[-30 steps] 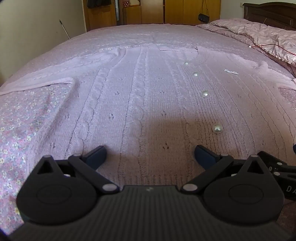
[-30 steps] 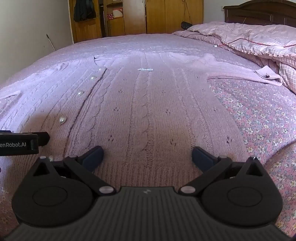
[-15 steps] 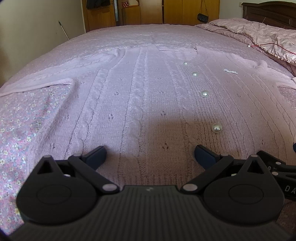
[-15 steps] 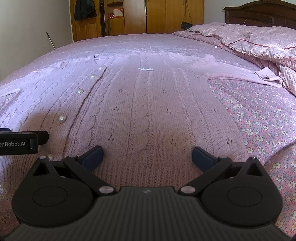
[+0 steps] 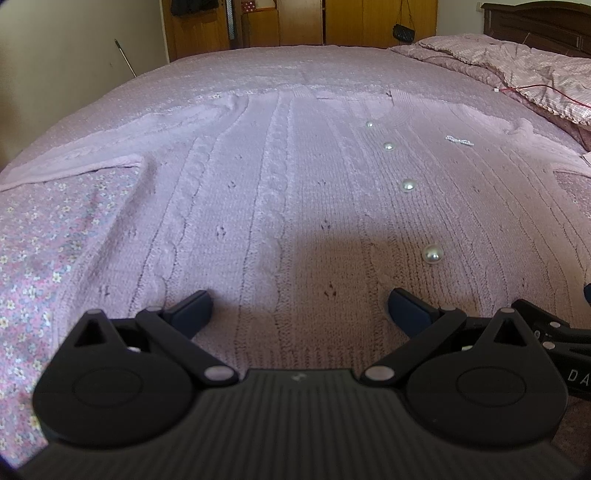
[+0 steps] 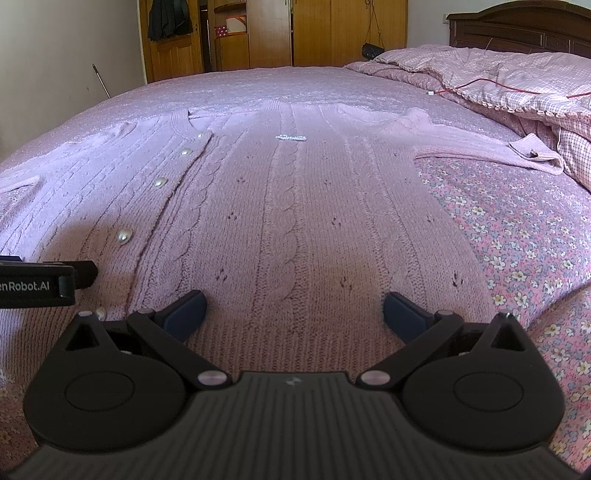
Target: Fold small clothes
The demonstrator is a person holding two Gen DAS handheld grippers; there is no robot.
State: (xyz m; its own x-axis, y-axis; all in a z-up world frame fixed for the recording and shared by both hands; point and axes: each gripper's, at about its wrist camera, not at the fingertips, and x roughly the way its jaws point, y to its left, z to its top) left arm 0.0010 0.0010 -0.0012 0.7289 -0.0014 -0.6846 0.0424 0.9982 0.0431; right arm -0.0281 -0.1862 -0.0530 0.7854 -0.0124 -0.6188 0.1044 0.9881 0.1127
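We find a lilac cable-knit cardigan laid flat on a bed with a floral sheet, both sleeves spread out to the sides. Its hem lies nearest the two tools; its neckline is at the far end. A row of pearl buttons runs along the placket, right of centre in the left wrist view and left of centre in the right wrist view. A small glittering ornament sits on the right front panel, far up the garment.

The left gripper is spread wide and holds nothing; its blue-padded fingertips sit just above the ribbed hem. The right gripper is likewise released, fingers apart over the hem on the other side of the placket.

In the right wrist view the neighbouring tool shows at the left edge with white lettering reading "enRobot.AI", cut off by the frame. In the left wrist view the other tool at the right edge carries the letters "DA", the rest out of frame.

A pink checked quilt is heaped at the far right with a red cable across it. Wooden wardrobes stand beyond the bed.
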